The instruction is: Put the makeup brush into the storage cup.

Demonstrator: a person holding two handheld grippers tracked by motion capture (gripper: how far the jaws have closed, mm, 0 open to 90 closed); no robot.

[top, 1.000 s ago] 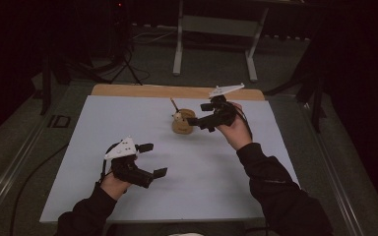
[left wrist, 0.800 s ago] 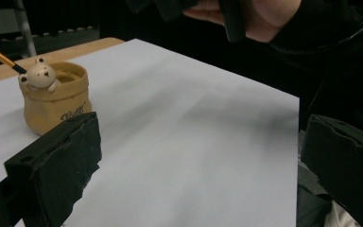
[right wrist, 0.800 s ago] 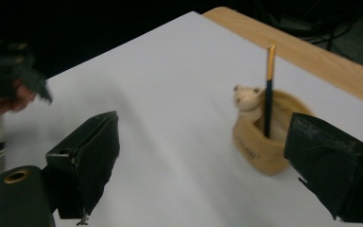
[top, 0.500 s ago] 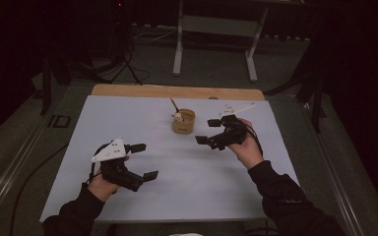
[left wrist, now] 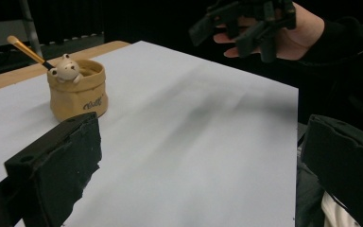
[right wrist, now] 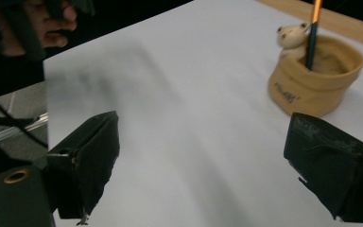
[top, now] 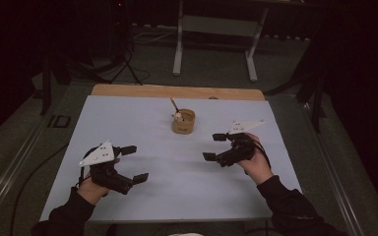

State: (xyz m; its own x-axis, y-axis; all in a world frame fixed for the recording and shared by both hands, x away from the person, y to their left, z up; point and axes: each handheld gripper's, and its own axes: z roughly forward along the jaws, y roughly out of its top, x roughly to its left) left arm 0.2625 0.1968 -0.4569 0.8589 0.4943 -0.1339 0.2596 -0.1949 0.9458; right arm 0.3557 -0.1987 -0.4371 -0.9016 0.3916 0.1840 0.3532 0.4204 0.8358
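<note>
I've got the left gripper [top: 128, 163] and right gripper [top: 215, 146] both gaping and empty over the sheet [top: 142, 123], pot [top: 183, 121] with its brush [top: 173, 104] standing between and beyond them, and a careless swing could topple it.

White-topped table [top: 142, 128], tan holder [top: 183, 123] standing near its far edge

Dim lab or studio; white-topped table [top: 128, 123]; metal stand legs [top: 214, 42]; floor cables [top: 128, 64]

Pencil [top: 173, 103] in pot [top: 183, 123], table [top: 128, 123] rear-centre
</note>
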